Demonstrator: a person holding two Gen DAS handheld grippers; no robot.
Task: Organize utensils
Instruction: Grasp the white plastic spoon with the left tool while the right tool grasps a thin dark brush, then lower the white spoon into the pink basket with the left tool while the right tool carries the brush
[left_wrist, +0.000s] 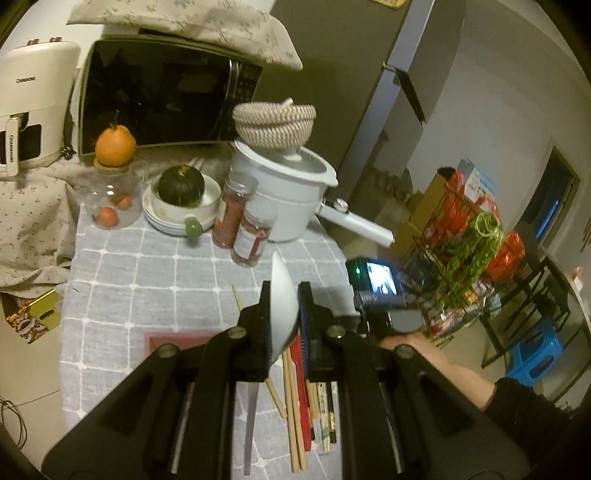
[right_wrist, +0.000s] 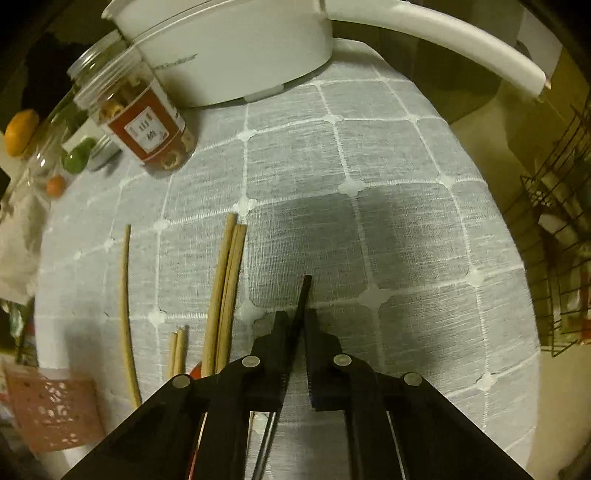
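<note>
Our left gripper (left_wrist: 283, 295) clamps a spoon (left_wrist: 282, 314); right gripper (right_wrist: 297, 317) pinches a black chopstick (right_wrist: 302, 299), running forward between its fingers.

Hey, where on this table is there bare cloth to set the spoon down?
Free: the checked tablecloth between the white pot and the right gripper, out to the right edge. Crowded: chopsticks lie left of it, jars at the back left.
</note>
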